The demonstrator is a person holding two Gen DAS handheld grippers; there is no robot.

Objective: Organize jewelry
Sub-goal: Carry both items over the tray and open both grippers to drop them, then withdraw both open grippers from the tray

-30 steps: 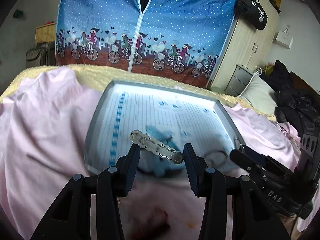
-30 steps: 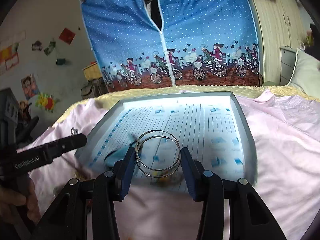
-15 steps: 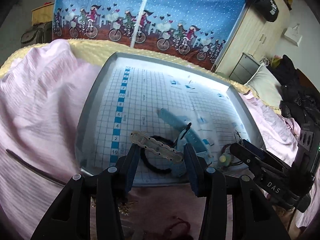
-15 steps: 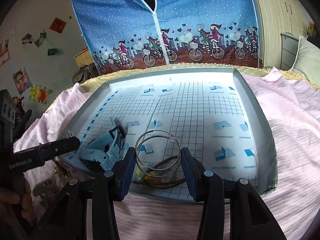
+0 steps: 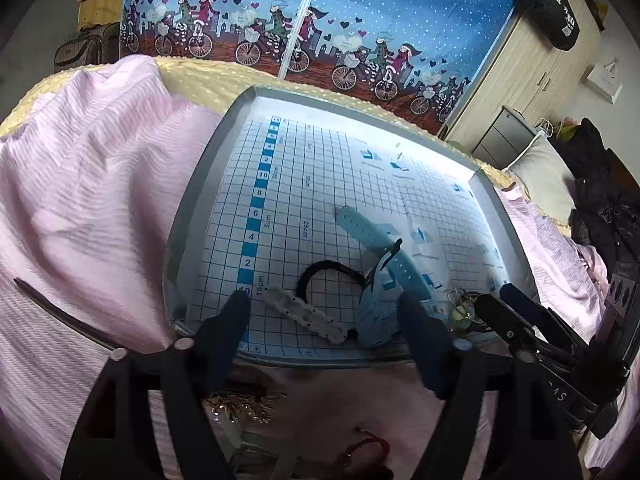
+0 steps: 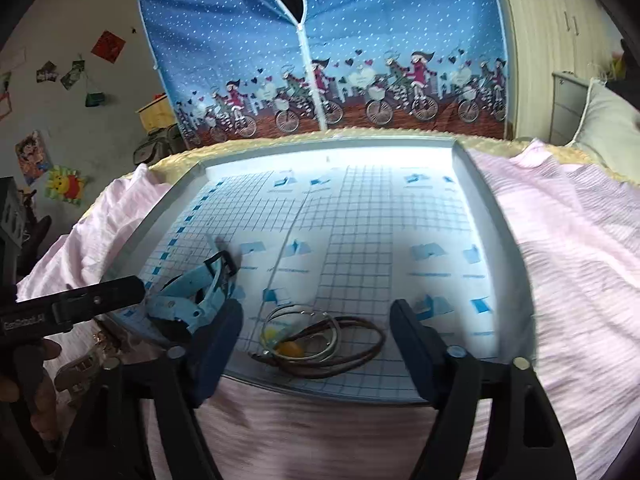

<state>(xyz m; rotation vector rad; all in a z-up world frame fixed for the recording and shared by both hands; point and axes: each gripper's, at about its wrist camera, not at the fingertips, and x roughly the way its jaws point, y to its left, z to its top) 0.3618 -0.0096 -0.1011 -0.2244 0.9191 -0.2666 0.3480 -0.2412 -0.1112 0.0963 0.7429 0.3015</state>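
A grey tray lined with blue grid paper lies on the pink bedspread. My left gripper stands open over its near edge, and a silver link bracelet lies loose on the paper between the fingers. Beside it are a black hair tie and a light blue watch. My right gripper is open too, above the tray. Two silver hoops rest under it on a brown cord with yellow beads. The blue watch lies to their left.
On the bedspread in front of the tray lie a gold piece and a red cord. The left gripper, held by a hand, shows at the left of the right wrist view. A wardrobe stands at the right.
Both grippers have opened. The silver link bracelet left the left gripper and the two hoops left the right one; both now lie in the tray's near part.
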